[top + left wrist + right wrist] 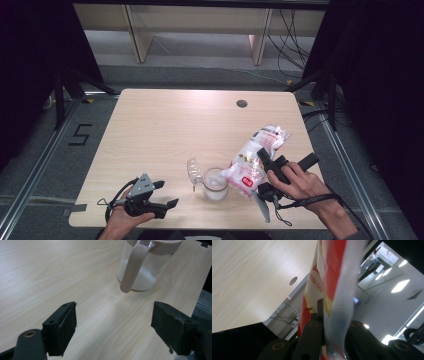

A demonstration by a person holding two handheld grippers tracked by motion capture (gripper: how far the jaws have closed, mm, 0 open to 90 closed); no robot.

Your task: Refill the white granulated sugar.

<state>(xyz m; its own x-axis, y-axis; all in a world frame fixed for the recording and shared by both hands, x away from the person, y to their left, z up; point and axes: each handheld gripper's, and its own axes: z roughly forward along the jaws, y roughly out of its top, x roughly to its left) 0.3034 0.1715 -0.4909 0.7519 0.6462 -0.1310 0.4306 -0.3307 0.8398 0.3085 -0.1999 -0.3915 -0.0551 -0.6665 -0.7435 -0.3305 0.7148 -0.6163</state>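
We find the right tool point(264, 161) at the lower right of the high view, clamped on a white and red bag point(254, 160) that it holds tilted, the bag's lower end hanging over the mouth of a clear jar point(215, 183). In the right tool's own view the bag point(332, 280) rises from between the closed jaws and runs up the middle of the frame, pinched flat. The jar stands on the counter point(165, 130) at lower centre, with white granules in its bottom and its clear lid point(193, 170) swung open to the left. We note the left tool point(162, 195) at the lower left of the high view, well apart from the bag, its jaws wide apart and holding nothing. In its own view the jar point(146, 265) sits at upper right, beyond the jaws, with a beige handle point(132, 267) facing the camera.
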